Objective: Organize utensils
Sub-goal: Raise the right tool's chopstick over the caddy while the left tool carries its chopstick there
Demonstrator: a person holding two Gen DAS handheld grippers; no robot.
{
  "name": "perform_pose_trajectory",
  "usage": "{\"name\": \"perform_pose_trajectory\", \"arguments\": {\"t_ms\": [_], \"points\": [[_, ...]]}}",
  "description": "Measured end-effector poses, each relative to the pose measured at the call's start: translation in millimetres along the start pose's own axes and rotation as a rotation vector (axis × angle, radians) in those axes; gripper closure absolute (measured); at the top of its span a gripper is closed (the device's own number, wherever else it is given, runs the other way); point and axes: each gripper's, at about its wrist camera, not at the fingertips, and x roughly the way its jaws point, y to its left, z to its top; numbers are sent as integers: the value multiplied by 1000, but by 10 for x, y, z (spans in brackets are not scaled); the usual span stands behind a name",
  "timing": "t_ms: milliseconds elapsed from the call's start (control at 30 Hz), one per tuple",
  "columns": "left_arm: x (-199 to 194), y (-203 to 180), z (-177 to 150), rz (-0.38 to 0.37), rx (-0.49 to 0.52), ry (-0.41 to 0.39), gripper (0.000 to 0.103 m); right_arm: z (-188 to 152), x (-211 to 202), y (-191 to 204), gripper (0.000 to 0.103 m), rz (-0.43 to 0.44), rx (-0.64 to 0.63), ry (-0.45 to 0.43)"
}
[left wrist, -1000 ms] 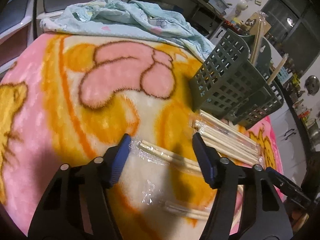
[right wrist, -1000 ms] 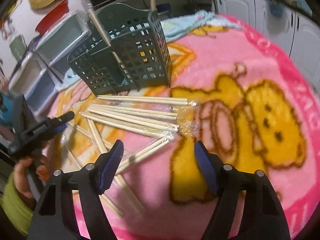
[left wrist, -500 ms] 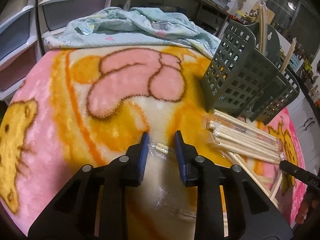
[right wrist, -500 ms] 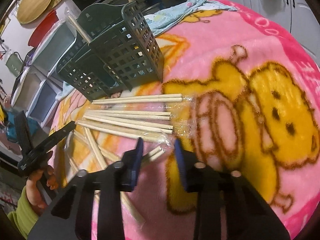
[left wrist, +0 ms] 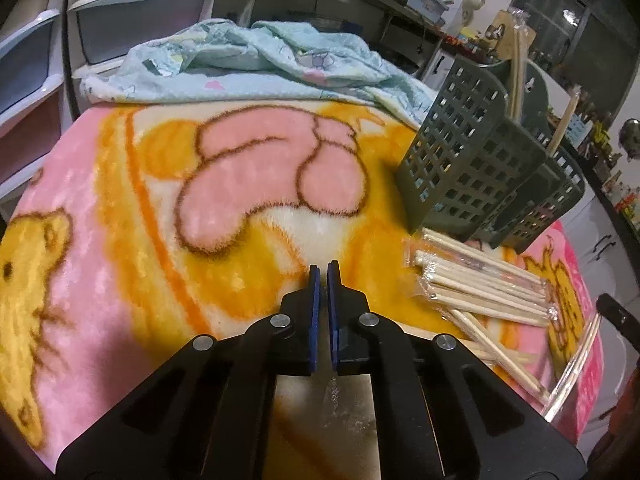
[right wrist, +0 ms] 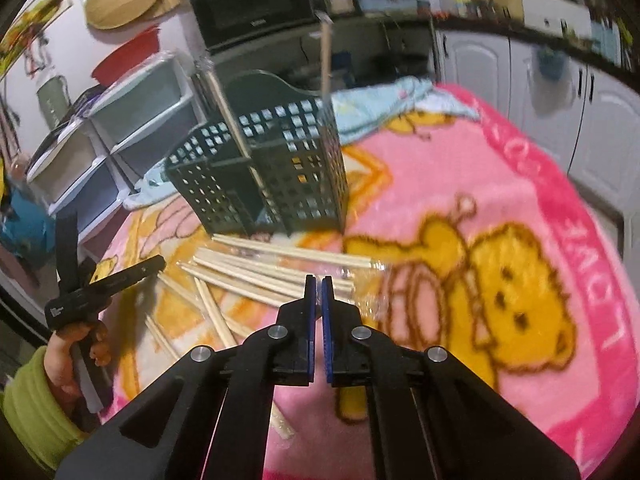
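Observation:
A dark green lattice caddy [left wrist: 472, 168] [right wrist: 280, 176] stands on the pink bear blanket [left wrist: 120, 200] with a few chopsticks upright in it. Plastic-wrapped chopstick pairs [left wrist: 480, 288] [right wrist: 260, 276] lie scattered in front of it. My left gripper [left wrist: 323, 276] is shut on the end of one wrapped pair, whose clear wrapper shows under the jaws. My right gripper [right wrist: 318, 284] is shut on the crinkled wrapper of another pair, which trails back beneath it. In the right wrist view the left gripper [right wrist: 158, 264] sits low at the left, held by a hand [right wrist: 68, 344].
A crumpled light blue cloth [left wrist: 256, 64] lies at the blanket's far edge. Plastic drawers [left wrist: 32, 80] stand beyond the left edge, a microwave [right wrist: 256, 4] sits behind the caddy, and white cabinets [right wrist: 560, 112] are on the right. A green sleeve [right wrist: 32, 408] is at lower left.
Both grippers went from wide open to shut, each on a wrapped chopstick pair. The right gripper has lifted a little with its pair.

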Motion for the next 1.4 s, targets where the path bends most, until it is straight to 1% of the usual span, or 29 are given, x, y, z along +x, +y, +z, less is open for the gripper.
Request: {"name": "perform_pose_trajectory", "arguments": {"t_ms": [200, 533, 900, 1100, 1400], "points": [[-151, -7, 47, -39, -8, -33, 102, 47, -107, 60, 100, -18, -37, -34], [-544, -71, 174, -92, -6, -113, 102, 132, -342, 119, 101, -37, -71, -95], [-1110, -392, 317, -161, 49, -239, 102, 219, -567, 209, 101, 14, -95, -145], [-1315, -600, 392, -198, 90, -275, 102, 285, -712, 299, 101, 23, -121, -174], [-1432, -911, 426, -252, 146, -281, 102, 319, -881, 371, 101, 34, -143, -208]]}}
